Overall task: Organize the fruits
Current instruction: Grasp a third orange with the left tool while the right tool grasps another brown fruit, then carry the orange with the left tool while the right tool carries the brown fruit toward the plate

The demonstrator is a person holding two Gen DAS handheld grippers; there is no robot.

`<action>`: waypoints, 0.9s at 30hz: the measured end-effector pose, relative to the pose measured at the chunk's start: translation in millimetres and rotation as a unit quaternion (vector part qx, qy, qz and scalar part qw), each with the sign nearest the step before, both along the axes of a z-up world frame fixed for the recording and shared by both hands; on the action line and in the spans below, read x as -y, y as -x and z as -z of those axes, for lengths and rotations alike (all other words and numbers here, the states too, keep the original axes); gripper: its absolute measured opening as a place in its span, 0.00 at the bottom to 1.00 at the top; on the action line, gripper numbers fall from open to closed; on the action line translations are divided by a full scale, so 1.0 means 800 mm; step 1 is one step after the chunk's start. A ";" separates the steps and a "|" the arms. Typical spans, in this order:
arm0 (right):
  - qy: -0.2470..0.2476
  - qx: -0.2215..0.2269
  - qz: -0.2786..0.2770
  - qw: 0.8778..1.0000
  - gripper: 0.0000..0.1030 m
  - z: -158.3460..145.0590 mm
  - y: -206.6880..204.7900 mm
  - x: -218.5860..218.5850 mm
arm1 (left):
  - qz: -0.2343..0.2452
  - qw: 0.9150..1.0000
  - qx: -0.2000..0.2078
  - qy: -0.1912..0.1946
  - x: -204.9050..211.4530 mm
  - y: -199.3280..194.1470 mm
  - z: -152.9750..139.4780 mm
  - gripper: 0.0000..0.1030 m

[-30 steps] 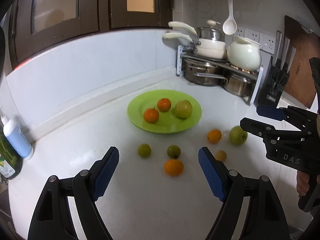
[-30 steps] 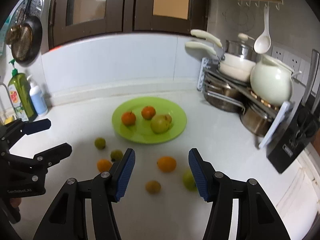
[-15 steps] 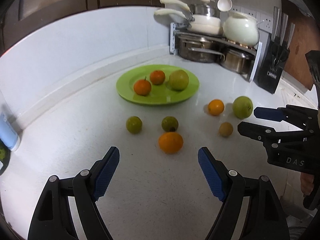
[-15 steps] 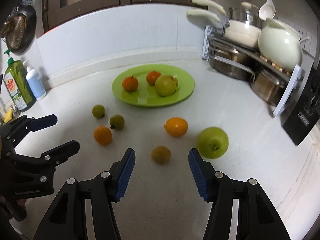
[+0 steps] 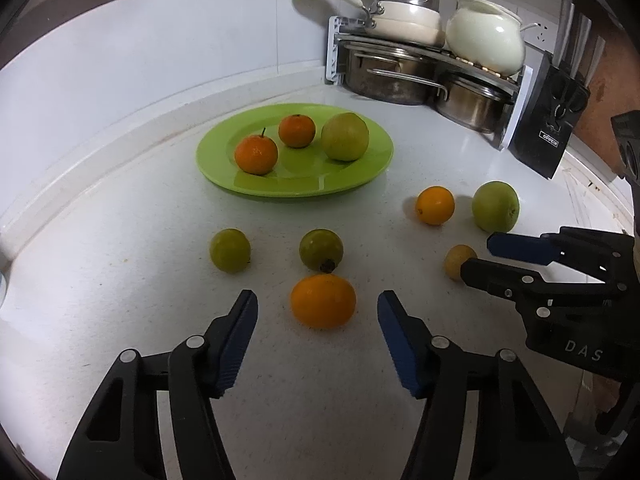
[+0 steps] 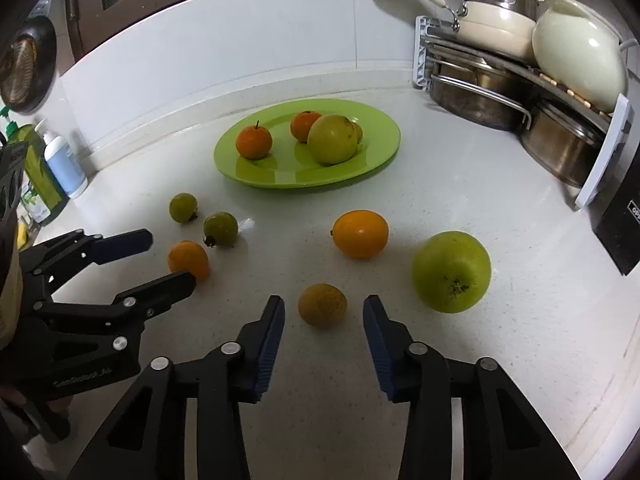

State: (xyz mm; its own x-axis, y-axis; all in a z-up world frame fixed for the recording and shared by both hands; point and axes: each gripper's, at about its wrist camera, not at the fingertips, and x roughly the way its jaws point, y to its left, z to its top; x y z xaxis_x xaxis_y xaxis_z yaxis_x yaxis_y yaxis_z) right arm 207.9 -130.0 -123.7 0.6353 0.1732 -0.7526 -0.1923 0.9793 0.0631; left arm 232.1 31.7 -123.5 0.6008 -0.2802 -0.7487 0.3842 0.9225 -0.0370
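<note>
A green plate [image 5: 360, 178] [image 6: 384, 160] at the back of the white counter holds two oranges and a large green fruit. Several fruits lie loose in front of it. My left gripper [image 5: 316, 312] is open, its fingertips either side of an orange [image 5: 323, 301] on the counter. My right gripper [image 6: 323, 312] is open, its fingertips either side of a small brownish-yellow fruit [image 6: 322, 305]. A large green apple [image 6: 451, 271] and another orange [image 6: 361, 233] lie just beyond it. Two small green fruits [image 5: 230, 249] [image 5: 321, 249] lie ahead of the left gripper.
A rack with steel pots, white pans and a white kettle [image 5: 424, 60] stands at the back right. A black knife block [image 5: 550, 120] is beside it. Soap bottles [image 6: 60, 160] stand at the far left against the wall.
Both grippers have moved down and forward toward the loose fruits. The orange now lies between the left fingertips, the small brownish-yellow fruit between the right ones. Both stayed open.
</note>
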 end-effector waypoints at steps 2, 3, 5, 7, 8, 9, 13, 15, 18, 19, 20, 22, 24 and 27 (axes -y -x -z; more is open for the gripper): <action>-0.004 -0.004 -0.002 1.000 0.36 0.003 -0.003 0.000 | 0.002 1.000 -0.005 0.004 0.002 -0.003 0.002 0.56; -0.004 -0.006 -0.002 1.000 0.34 0.004 -0.004 0.000 | 0.004 1.000 -0.006 0.005 0.003 -0.004 0.003 0.56; -0.005 -0.012 -0.006 1.000 0.31 0.008 -0.007 -0.001 | 0.006 1.000 -0.006 0.003 0.007 -0.006 0.005 0.54; -0.006 -0.015 -0.010 1.000 0.29 0.010 -0.008 -0.001 | 0.007 1.000 -0.010 -0.001 0.010 -0.008 0.007 0.50; -0.005 -0.015 -0.011 1.000 0.29 0.011 -0.009 -0.002 | 0.007 1.000 -0.012 -0.002 0.011 -0.008 0.009 0.49; -0.005 -0.015 -0.011 1.000 0.28 0.012 -0.010 -0.002 | 0.007 1.000 -0.013 -0.002 0.012 -0.009 0.010 0.48; -0.004 -0.013 -0.014 1.000 0.28 0.012 -0.011 -0.002 | 0.004 1.000 -0.012 -0.007 0.014 -0.011 0.012 0.38; 0.000 -0.011 -0.015 1.000 0.28 0.012 -0.011 -0.003 | 0.002 1.000 -0.009 -0.011 0.014 -0.012 0.012 0.35; -0.001 -0.010 -0.016 1.000 0.27 0.012 -0.011 -0.004 | 0.001 1.000 -0.012 -0.008 0.013 -0.013 0.012 0.35; -0.001 -0.009 -0.015 1.000 0.27 0.011 -0.011 -0.004 | 0.000 1.000 -0.010 -0.009 0.014 -0.012 0.011 0.35; -0.001 -0.006 -0.015 1.000 0.27 0.010 -0.010 -0.004 | 0.000 1.000 -0.007 -0.008 0.014 -0.011 0.009 0.35; -0.005 -0.004 -0.015 1.000 0.27 0.007 -0.009 -0.003 | 0.001 1.000 -0.002 -0.004 0.012 -0.009 0.004 0.35; -0.006 -0.002 -0.015 1.000 0.27 0.004 -0.007 -0.003 | 0.000 1.000 0.001 -0.003 0.012 -0.007 0.000 0.35; -0.007 0.004 -0.015 1.000 0.27 -0.002 -0.004 -0.003 | -0.004 1.000 0.004 0.002 0.009 -0.004 -0.007 0.35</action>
State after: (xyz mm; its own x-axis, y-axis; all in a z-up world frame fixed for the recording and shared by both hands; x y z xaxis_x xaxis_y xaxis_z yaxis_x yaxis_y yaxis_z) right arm 211.3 -127.2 -122.1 0.6360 0.2027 -0.7446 -0.2226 0.9721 0.0744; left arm 235.0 24.6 -118.2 0.6081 -0.2791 -0.7432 0.3777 0.9251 -0.0384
